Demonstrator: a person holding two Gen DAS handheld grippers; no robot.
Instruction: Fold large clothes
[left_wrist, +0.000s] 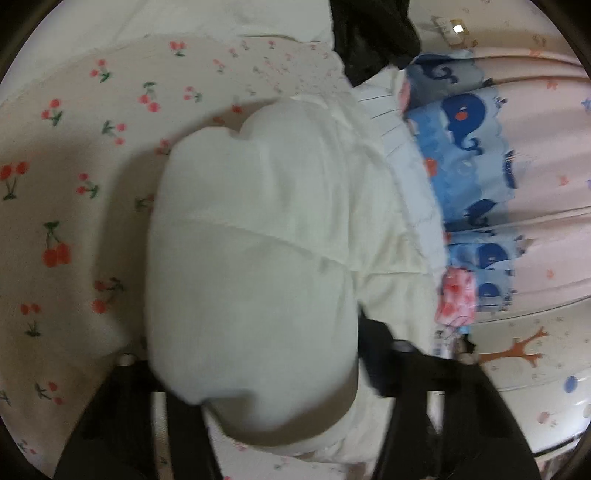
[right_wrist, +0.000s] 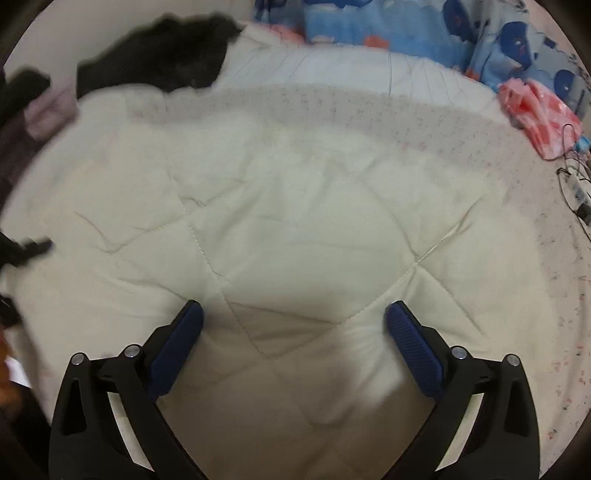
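A thick white quilted cover (right_wrist: 295, 206) lies spread over the bed and fills the right wrist view. My right gripper (right_wrist: 293, 314) hovers just above it with its blue pads (right_wrist: 177, 347) wide apart and nothing between them. In the left wrist view a puffy fold of the same white quilt (left_wrist: 251, 229) bulges up between the black fingers of my left gripper (left_wrist: 258, 332). The fold hides the fingertips and stands raised above the cherry-print sheet (left_wrist: 62, 155), so the jaws look shut on it.
A black garment (right_wrist: 159, 55) lies at the quilt's far left corner. A blue whale-print blanket (right_wrist: 369, 26) runs along the far edge, with a pink plastic bag (right_wrist: 535, 110) beside it. Cables and a power strip (right_wrist: 576, 192) sit at the right edge.
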